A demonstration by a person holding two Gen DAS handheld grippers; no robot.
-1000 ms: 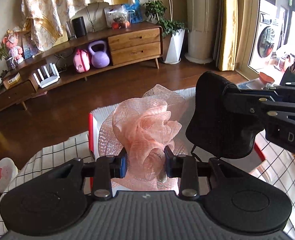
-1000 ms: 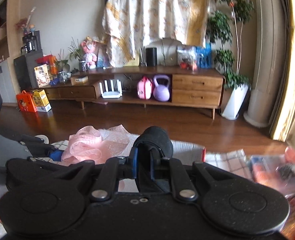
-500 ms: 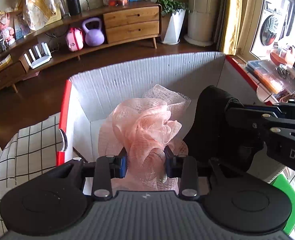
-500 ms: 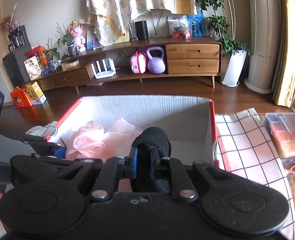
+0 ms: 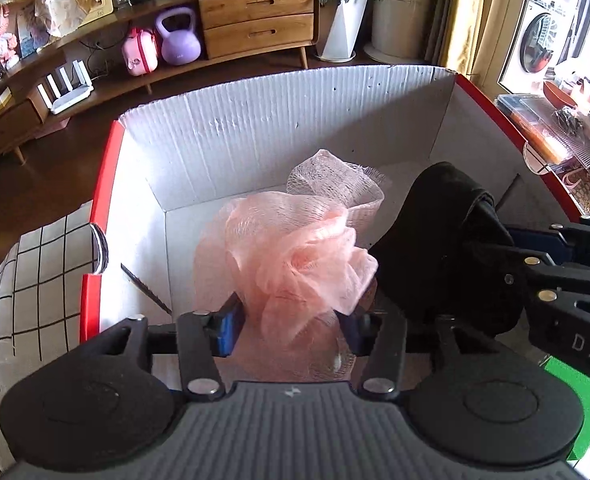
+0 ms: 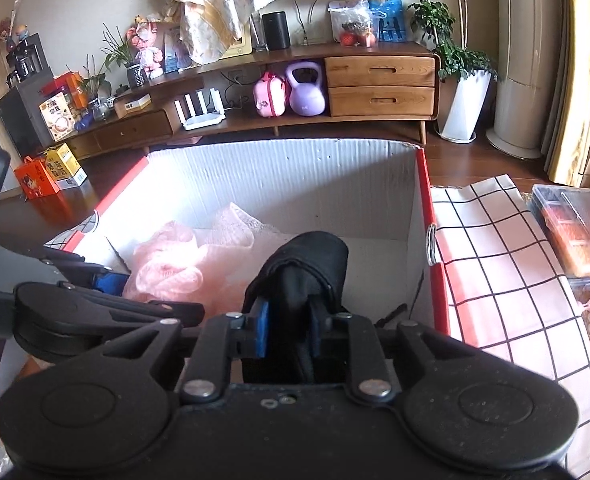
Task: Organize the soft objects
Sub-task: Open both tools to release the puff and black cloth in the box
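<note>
My left gripper (image 5: 293,322) is shut on a pink mesh bath pouf (image 5: 303,256) and holds it inside a white cardboard box with red edges (image 5: 279,128). My right gripper (image 6: 289,330) is shut on a folded black cloth (image 6: 305,266) and holds it inside the same box (image 6: 295,176), to the right of the pouf (image 6: 171,260). In the left wrist view the black cloth (image 5: 443,248) and the right gripper (image 5: 491,256) sit close beside the pouf. The box floor under both objects is mostly hidden.
A white checked tablecloth (image 6: 507,264) covers the table on both sides of the box. Clear plastic containers (image 6: 575,228) stand at the right. A green item (image 5: 579,396) lies at the lower right. A wooden sideboard (image 6: 335,92) stands across the room.
Both grippers have moved forward and down from above the box into it, still holding the pouf and the black cloth. The box walls now surround both objects.
</note>
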